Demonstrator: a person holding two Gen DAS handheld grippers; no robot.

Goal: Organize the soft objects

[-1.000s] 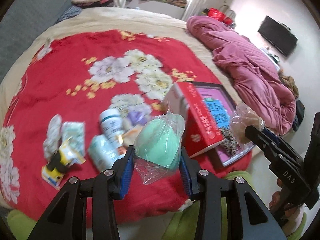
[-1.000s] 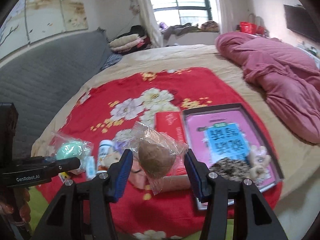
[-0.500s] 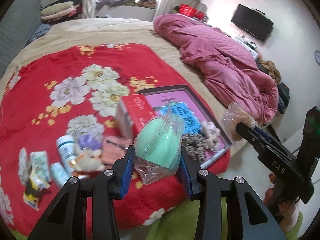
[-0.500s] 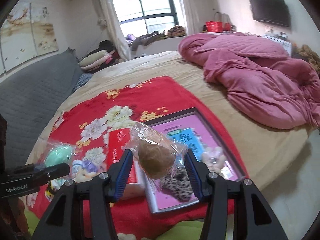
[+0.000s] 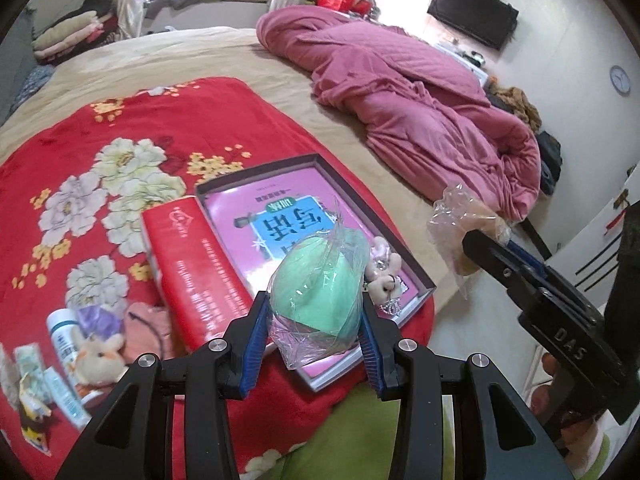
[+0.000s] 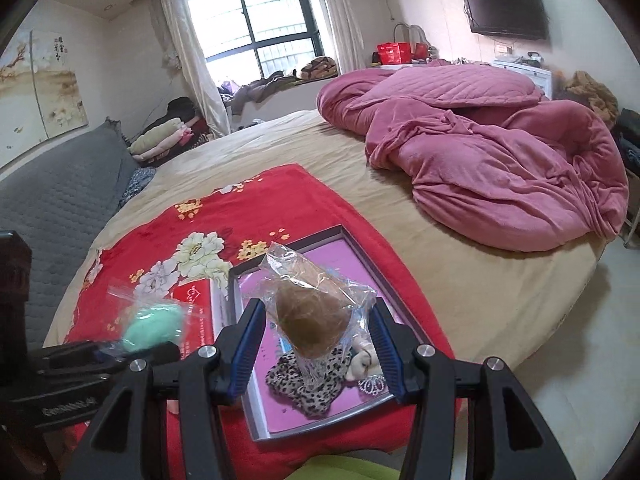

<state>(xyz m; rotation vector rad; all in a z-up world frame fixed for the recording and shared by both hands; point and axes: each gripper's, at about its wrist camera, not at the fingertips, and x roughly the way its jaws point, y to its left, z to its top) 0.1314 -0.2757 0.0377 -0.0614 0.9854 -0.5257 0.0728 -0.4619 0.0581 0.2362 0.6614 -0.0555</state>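
The left tool point(image 5: 316, 316) clamps a bagged green puff point(image 5: 318, 296) above the tray point(image 5: 416, 270); the right tool point(image 6: 318, 338) grips a bagged brown puff point(image 6: 310, 322). Only the left view shows the bottles point(image 5: 60, 330) at eight o'clock; only the right shows the leopard cloth point(image 6: 308, 386).

- "DAS" stood in pale letters on the black body of the right gripper point(image 5: 486, 256).
- Large Chinese characters on the pink tray point(image 5: 256, 184) and small print on the red box point(image 5: 192, 264) were unreadable.
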